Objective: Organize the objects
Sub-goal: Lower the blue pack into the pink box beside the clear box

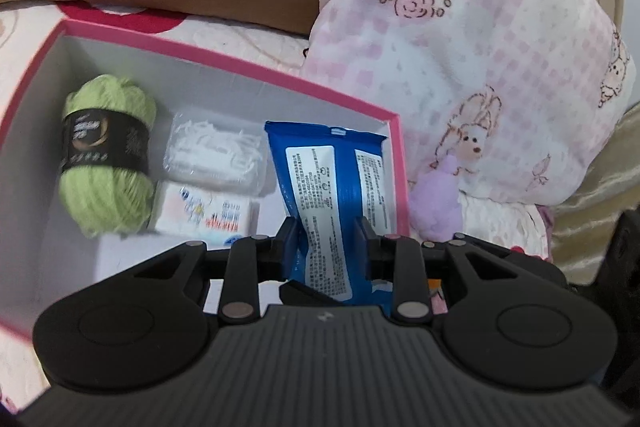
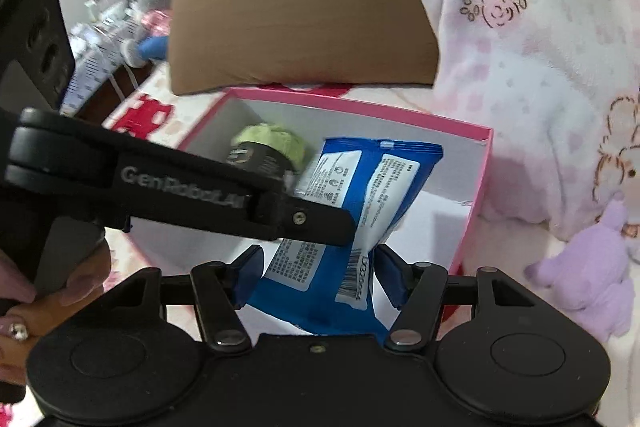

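Note:
A blue packet [image 1: 320, 179] with white printed labels hangs over the right part of an open pink box [image 1: 240, 63] with white inside walls. My left gripper [image 1: 328, 235] is shut on the packet's middle, pinching it narrow. In the right wrist view the left gripper [image 2: 344, 227] reaches in from the left across the blue packet [image 2: 360, 179]. My right gripper [image 2: 320, 267] holds the packet's near end, a pad against each side. Inside the box lie a green yarn ball [image 1: 106, 155], a clear bag of white items [image 1: 216, 151] and a small tissue pack [image 1: 204, 215].
The pink box [image 2: 360, 107] sits on a patterned bedspread. A brown cushion [image 2: 300, 7] stands behind it and a pink checked blanket [image 1: 480, 47] rises at its right. A purple plush toy [image 2: 592, 267] lies by the box's right wall. A hand [image 2: 60, 303] holds the left gripper.

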`<state>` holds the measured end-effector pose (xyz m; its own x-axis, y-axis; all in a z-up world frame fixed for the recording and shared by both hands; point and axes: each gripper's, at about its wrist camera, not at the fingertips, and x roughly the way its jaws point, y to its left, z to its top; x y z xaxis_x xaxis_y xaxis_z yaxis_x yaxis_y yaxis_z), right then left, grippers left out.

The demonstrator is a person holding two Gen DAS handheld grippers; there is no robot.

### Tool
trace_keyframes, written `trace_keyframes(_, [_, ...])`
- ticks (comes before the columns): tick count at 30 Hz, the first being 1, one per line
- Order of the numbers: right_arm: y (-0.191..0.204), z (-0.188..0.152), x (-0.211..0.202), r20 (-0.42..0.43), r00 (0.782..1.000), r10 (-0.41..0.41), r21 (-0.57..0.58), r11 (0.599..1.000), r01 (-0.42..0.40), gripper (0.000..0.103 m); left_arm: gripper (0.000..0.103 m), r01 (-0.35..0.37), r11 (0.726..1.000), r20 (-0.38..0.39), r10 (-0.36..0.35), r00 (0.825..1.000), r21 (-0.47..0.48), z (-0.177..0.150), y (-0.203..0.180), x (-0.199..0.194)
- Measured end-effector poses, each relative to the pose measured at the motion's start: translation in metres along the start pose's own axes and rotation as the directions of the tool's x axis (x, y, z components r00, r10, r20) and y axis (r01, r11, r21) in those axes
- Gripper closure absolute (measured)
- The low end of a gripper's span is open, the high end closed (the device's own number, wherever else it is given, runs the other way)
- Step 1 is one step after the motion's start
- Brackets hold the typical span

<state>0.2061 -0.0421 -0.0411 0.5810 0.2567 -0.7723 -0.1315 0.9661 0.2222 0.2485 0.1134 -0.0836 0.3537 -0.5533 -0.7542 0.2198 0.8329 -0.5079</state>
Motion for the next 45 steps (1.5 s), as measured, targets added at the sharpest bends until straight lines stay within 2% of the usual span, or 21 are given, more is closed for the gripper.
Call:
trace_keyframes(3, [0.002,0.003,0.012,-0.012,0.996,-0.089,-0.024,0.996,0.089,0.037,0.075,0.03,0.998,-0.005,-0.03,1.0,-0.051,0.007,0.009,0.02])
trace_keyframes(8, [0.004,0.004,0.024,-0.016,0.991,-0.133,-0.028,0.991,0.132,0.038,0.075,0.071,0.991,-0.021,-0.074,0.997,-0.11,0.015,0.029,0.035])
trace_keyframes(14, [0.023,0.006,0.041,-0.044,0.978,-0.204,-0.101,0.975,0.199,0.038,0.075,0.125,0.971,-0.028,-0.134,0.991,-0.203,0.017,0.058,0.044])
trace_keyframes(19, [0.031,0.009,0.052,-0.061,0.973,-0.224,-0.159,0.964,0.212,0.038,0.077,0.117,0.956,-0.048,-0.135,0.99,-0.269,0.017,0.076,0.055])
trace_keyframes(22, [0.034,0.008,0.059,-0.093,0.969,-0.227,-0.174,0.962,0.209,0.038,0.077,0.107,0.957,-0.047,-0.124,0.991,-0.268,0.019,0.079,0.058])
trace_keyframes(27, [0.029,0.005,0.06,-0.075,0.969,-0.237,-0.173,0.96,0.221,0.04,0.077,0.109,0.954,-0.051,-0.128,0.99,-0.279,0.021,0.081,0.061])
trace_keyframes(29, [0.03,0.004,0.057,-0.056,0.963,-0.263,-0.187,0.95,0.249,0.049,0.077,0.103,0.958,-0.053,-0.122,0.991,-0.268,0.021,0.078,0.062])
trace_keyframes(31, [0.032,0.003,0.054,-0.024,0.947,-0.32,-0.219,0.926,0.307,0.053,0.077,0.108,0.958,-0.052,-0.126,0.991,-0.265,0.02,0.075,0.061])
trace_keyframes(34, [0.03,-0.001,0.054,-0.015,0.929,-0.371,-0.255,0.899,0.355,0.054,0.077,0.022,0.99,-0.018,-0.025,1.0,-0.141,0.015,0.062,0.05])
trace_keyframes(35, [0.028,-0.001,0.051,-0.011,0.934,-0.357,-0.251,0.905,0.343,0.054,0.076,0.013,0.992,-0.005,-0.014,1.0,-0.125,0.014,0.061,0.046])
trace_keyframes(38, [0.019,-0.004,0.032,-0.005,0.973,-0.233,-0.215,0.95,0.226,0.053,0.074,0.048,0.99,0.016,-0.046,0.999,-0.134,0.014,0.06,0.033])
trace_keyframes(40, [0.012,-0.005,0.018,-0.017,0.987,-0.158,-0.192,0.97,0.152,0.053,0.074,0.029,0.994,0.033,-0.026,0.999,-0.106,0.014,0.054,0.022])
trace_keyframes(45, [0.003,-0.008,-0.015,-0.02,0.997,-0.07,-0.149,0.987,0.066,0.053,0.074,-0.018,0.999,0.031,0.02,0.999,-0.047,0.011,0.037,0.005])
